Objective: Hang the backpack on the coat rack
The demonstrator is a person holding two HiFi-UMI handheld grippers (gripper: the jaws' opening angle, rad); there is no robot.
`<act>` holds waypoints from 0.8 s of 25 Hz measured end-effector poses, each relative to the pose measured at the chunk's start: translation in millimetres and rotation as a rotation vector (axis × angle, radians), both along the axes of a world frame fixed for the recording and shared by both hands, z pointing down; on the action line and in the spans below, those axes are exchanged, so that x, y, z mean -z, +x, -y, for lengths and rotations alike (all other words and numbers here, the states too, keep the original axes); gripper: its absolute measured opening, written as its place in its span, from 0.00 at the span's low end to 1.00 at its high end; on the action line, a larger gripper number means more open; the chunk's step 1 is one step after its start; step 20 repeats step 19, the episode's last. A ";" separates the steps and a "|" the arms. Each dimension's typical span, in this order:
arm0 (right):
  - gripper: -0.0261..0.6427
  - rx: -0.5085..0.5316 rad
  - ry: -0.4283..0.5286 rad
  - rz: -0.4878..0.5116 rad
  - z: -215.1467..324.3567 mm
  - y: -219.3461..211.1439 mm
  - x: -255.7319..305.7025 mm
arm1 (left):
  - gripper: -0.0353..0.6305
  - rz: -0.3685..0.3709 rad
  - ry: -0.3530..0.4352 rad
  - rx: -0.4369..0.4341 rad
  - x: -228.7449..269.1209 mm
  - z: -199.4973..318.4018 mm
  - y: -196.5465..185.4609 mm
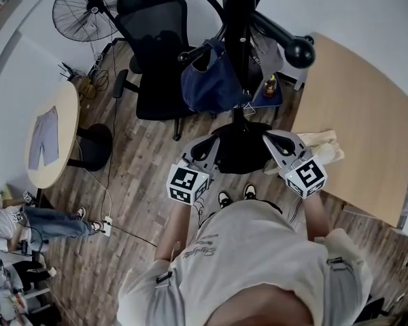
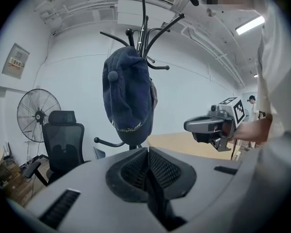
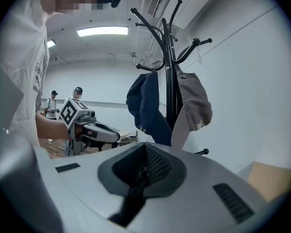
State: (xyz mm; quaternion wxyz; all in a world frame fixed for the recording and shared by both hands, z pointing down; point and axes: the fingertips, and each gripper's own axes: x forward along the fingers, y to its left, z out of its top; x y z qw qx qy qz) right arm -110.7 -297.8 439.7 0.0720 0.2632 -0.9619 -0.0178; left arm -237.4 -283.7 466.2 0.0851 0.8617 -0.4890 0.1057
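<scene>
You're standing right at the foot of the coat rack [image 1: 238, 19], both tools held out in front of you at about the same height, one to each side of its black base. The left gripper [image 2: 148, 166] has its jaws pressed together with nothing between them. Same on the right gripper [image 3: 143, 166]: pads meeting, nothing caught.

And there's the backpack [image 1: 207, 80], dark blue, draped from one of the rack's curved hooks, on the office-chair side of the pole. It hangs clear of the floor and slumps under its own weight, which suggests the hook is carrying it rather than you. By the look of it the hanging is done, and your empty, closed grippers fit that reading. A grey bag or garment [image 3: 194, 101], I can't tell which, hangs from a hook on the other side of the pole, so the load looks fairly balanced.

Now the room. Wood-plank floor [image 1: 143, 175] underfoot, with a cable trailing to a power strip [image 1: 107, 224] on your left. A black office chair [image 1: 153, 53] sits just behind the rack, and a standing fan [image 1: 88, 9] stands beyond it by the white wall. A round table [image 1: 61, 107] at your left carries a grey cloth [image 1: 44, 138] near its middle. At your right, a cream bag [image 1: 324, 145] lies on the wooden table [image 1: 357, 114], at the edge nearest you. Other people [image 3: 51, 103] stand far off across the room.
</scene>
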 end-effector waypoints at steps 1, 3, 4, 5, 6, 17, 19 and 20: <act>0.03 -0.001 -0.003 -0.002 -0.4 -0.6 -1.9 | 0.08 0.002 -0.008 -0.004 -2.3 -0.9 0.0; 0.03 -0.001 -0.013 -0.005 -0.9 -1.8 -5.1 | 0.08 0.004 -0.020 -0.010 -5.9 -2.0 -0.9; 0.03 0.004 -0.017 -0.009 -1.6 -2.9 -6.6 | 0.08 0.005 -0.025 -0.012 -7.4 -2.5 -1.9; 0.03 0.010 -0.020 -0.014 -2.5 -4.2 -8.2 | 0.08 0.006 -0.030 -0.013 -9.0 -2.9 -3.0; 0.03 0.013 -0.023 -0.019 -3.3 -5.2 -9.8 | 0.08 0.007 -0.036 -0.014 -11.0 -3.2 -4.0; 0.03 -0.040 -0.070 0.015 0.1 11.0 -16.3 | 0.08 -0.019 -0.038 -0.034 -14.0 -0.1 -0.3; 0.03 -0.052 -0.085 0.025 1.0 15.4 -18.5 | 0.08 -0.022 -0.036 -0.040 -13.4 0.3 1.4; 0.03 -0.052 -0.085 0.025 1.0 15.4 -18.5 | 0.08 -0.022 -0.036 -0.040 -13.4 0.3 1.4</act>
